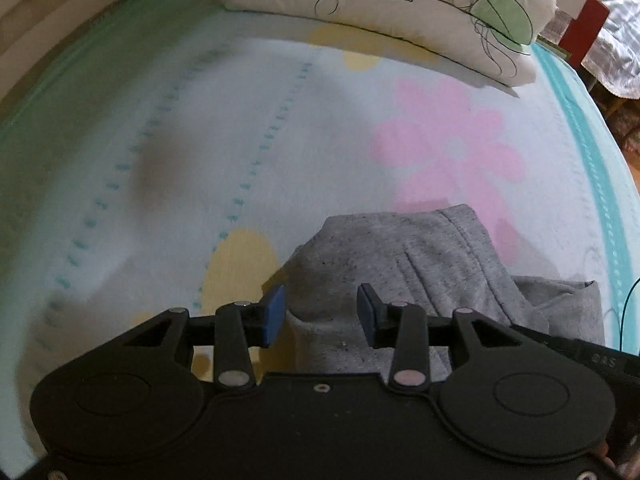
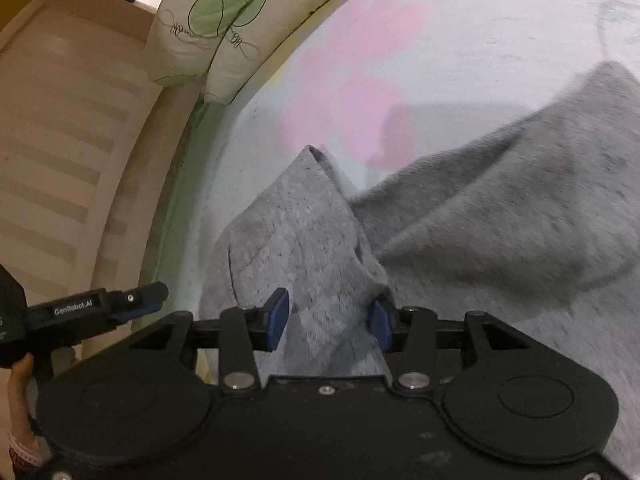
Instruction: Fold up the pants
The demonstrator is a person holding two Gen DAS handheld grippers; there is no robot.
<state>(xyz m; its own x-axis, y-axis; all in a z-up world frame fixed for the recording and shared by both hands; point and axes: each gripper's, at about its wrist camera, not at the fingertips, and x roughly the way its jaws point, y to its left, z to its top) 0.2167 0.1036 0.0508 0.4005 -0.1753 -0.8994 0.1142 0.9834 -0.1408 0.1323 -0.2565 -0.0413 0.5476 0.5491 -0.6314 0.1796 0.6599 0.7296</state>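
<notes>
Grey sweat pants [image 1: 404, 264] lie bunched on the bed's flowered sheet [image 1: 248, 128]. In the left wrist view my left gripper [image 1: 321, 314] hovers over their near edge. Its blue pads [image 1: 274, 314] stand apart, with cloth below them and nothing pinched. In the right wrist view my right gripper [image 2: 329, 320] is open astride a raised, pointed fold of the pants [image 2: 304, 232]. The cloth fills most of the gap between the jaws. The rest of the pants [image 2: 520, 216] spreads to the right. The left gripper's finger [image 2: 136, 304] shows at the left edge, apart from the cloth, held by a hand [image 2: 20, 368].
White pillows with green leaf prints [image 1: 400, 4] are stacked at the head of the bed. A beige slatted headboard [image 2: 60, 128] runs along the bed's side. The sheet's teal border [image 1: 588, 152] marks the far edge, with a red object [image 1: 582, 28] and a checked cloth [image 1: 612, 36] beyond it.
</notes>
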